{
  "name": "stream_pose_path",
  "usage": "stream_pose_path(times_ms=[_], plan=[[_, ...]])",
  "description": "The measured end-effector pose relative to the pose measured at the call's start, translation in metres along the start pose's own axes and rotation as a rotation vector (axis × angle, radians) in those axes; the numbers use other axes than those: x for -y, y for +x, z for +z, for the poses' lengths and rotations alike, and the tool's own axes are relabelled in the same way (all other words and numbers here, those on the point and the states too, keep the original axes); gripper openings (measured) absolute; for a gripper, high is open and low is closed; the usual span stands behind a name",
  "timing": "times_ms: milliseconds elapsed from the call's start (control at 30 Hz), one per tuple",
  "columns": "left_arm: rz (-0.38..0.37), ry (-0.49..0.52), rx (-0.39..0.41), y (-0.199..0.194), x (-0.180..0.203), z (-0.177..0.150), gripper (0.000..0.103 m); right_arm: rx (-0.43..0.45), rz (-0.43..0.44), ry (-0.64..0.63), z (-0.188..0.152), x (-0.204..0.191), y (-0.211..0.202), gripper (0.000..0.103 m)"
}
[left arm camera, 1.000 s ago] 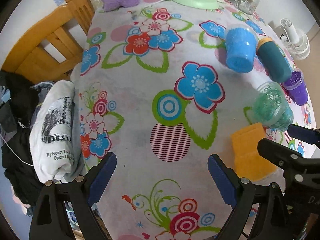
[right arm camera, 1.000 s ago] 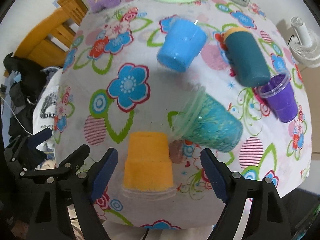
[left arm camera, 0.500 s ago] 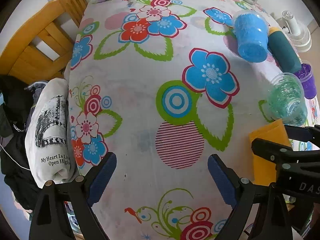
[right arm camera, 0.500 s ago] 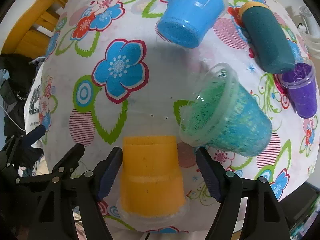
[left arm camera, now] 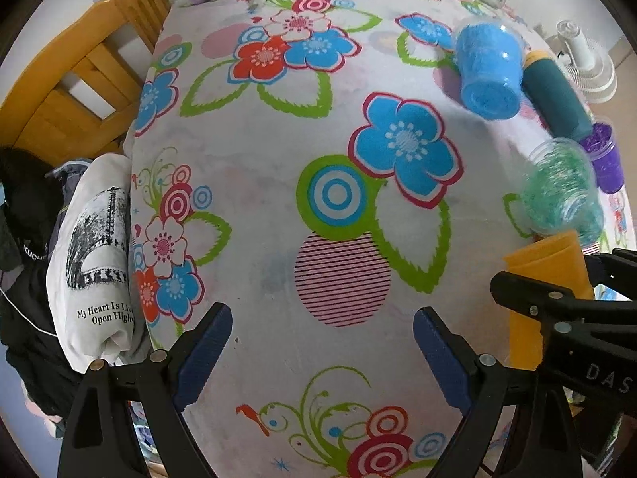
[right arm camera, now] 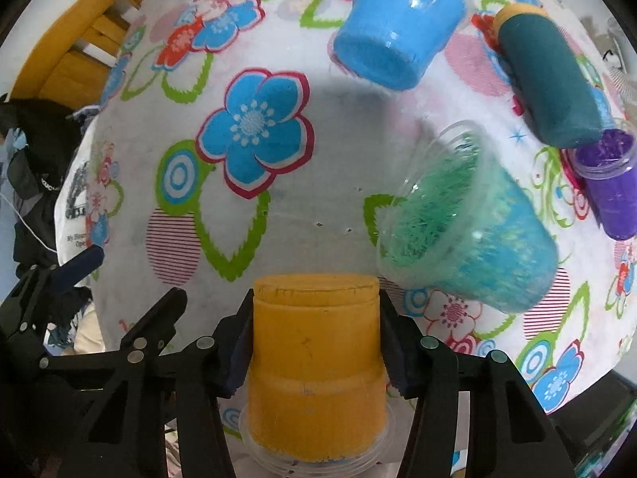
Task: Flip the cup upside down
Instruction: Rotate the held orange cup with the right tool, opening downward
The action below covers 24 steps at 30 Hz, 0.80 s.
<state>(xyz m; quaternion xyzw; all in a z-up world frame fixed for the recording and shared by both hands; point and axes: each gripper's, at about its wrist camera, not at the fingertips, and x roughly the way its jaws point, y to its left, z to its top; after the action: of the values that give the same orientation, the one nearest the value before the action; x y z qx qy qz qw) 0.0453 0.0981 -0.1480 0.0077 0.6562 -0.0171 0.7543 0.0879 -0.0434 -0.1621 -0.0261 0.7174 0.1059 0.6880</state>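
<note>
An orange cup point(right arm camera: 316, 354) stands upside down, rim on the floral tablecloth point(right arm camera: 302, 175), near the front edge. My right gripper point(right arm camera: 314, 342) has its blue pads against both sides of this cup. The cup also shows at the right of the left wrist view point(left arm camera: 545, 279), partly behind the right gripper point(left arm camera: 565, 318). My left gripper point(left arm camera: 322, 354) is open and empty over the cloth, left of the cup.
A green cup point(right arm camera: 466, 223) lies on its side right of the orange cup. A blue cup point(right arm camera: 398, 28), a teal cup point(right arm camera: 549, 79) and a purple cup point(right arm camera: 609, 183) lie further back. A wooden chair point(left arm camera: 79, 91) and clothes point(left arm camera: 91, 255) are at the left.
My right gripper has moved forward around the orange cup and closed its fingers onto its sides. The left gripper has stayed open and shifted only slightly.
</note>
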Motion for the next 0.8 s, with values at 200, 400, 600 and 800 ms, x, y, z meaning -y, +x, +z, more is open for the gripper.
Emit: stream_pose_path(times_ms=[200, 400, 600, 800], plan=[[0.000, -0.025, 0.040, -0.026, 0.008, -0.006, 0.094, 0.091, 0.011, -0.034, -0.011, 0.001, -0.035, 0.058], [0.003, -0.075, 0.077, -0.047, 0.025, -0.014, 0.094, 0.192, 0.008, -0.104, -0.028, 0.014, -0.068, 0.058], [0.000, -0.168, 0.104, -0.065, 0.041, -0.022, 0.094, 0.283, 0.034, -0.154, -0.039, 0.031, -0.089, 0.058], [0.010, -0.238, 0.165, -0.086, 0.065, -0.026, 0.094, 0.385, 0.043, -0.237, -0.047, 0.052, -0.120, 0.058]])
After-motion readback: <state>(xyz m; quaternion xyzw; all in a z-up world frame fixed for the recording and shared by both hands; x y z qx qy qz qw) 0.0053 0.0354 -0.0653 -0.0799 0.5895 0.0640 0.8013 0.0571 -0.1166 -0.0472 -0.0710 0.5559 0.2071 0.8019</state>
